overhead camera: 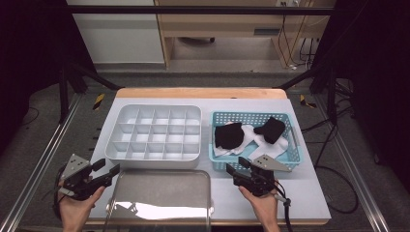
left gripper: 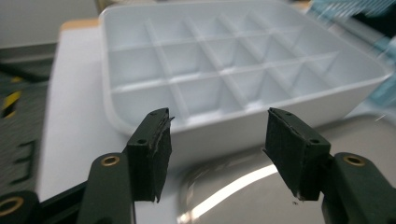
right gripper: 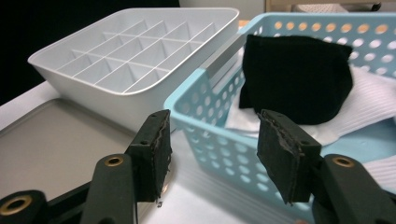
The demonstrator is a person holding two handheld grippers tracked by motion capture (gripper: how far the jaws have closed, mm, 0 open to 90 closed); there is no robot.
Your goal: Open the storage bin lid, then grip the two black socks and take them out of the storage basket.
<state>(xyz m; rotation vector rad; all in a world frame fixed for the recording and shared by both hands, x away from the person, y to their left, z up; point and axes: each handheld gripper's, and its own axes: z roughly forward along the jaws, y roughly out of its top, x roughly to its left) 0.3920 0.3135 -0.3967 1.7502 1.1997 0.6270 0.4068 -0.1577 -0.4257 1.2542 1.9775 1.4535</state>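
On the pale worktop (overhead camera: 309, 193), a white plastic divided organiser tray (overhead camera: 153, 131) sits mid-left, a shiny steel tray (overhead camera: 162, 193) at the front edge, and a light-blue perforated basket (overhead camera: 296, 145) at right holds soft, light black socks (overhead camera: 228, 135) on white ones (overhead camera: 261, 143); pinch a raised fold. Both the left gripper (overhead camera: 107, 170) and right gripper (overhead camera: 238, 167) gape wide, empty, with open room around them.

No readable text, labels, brands, numbers or signs on anything here.
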